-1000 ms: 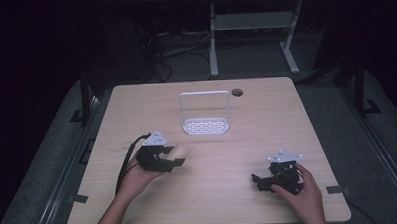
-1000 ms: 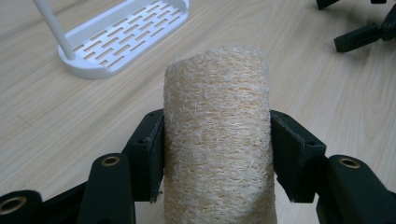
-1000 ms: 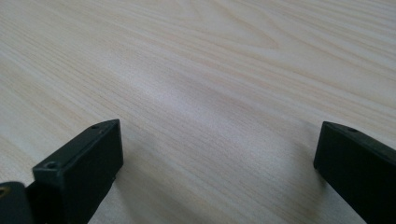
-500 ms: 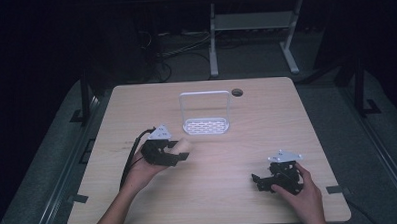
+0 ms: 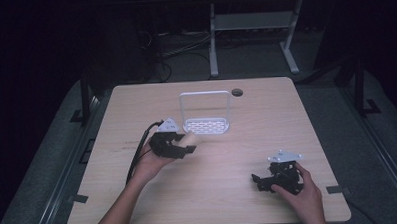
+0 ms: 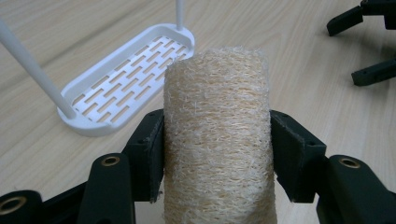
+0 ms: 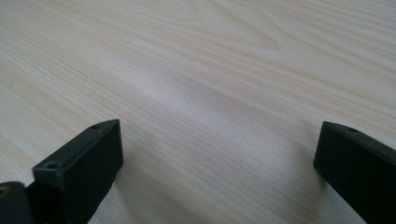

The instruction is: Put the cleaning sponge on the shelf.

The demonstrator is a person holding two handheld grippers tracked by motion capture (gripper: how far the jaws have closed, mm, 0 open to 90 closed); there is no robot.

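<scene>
No brand or lettering can be read on anything here. Your left gripper point(image 5: 180, 145) pinches a pale loofah roll point(image 6: 217, 135) between both pads, held above the wooden table point(image 5: 239, 200) just in front of the white slotted rack point(image 5: 207, 125). Against the frame a second back, that hand has carried the roll nearer the rack, while your right gripper point(image 5: 264, 182) has kept its place near the table's front right, jaws spread wide with nothing between them. The left gripper view gives you the roll's coarse fibres and the rack's slots; the high view gives you the rack's tall hoop handle; the right gripper view offers bare wood grain between its jaws.
</scene>
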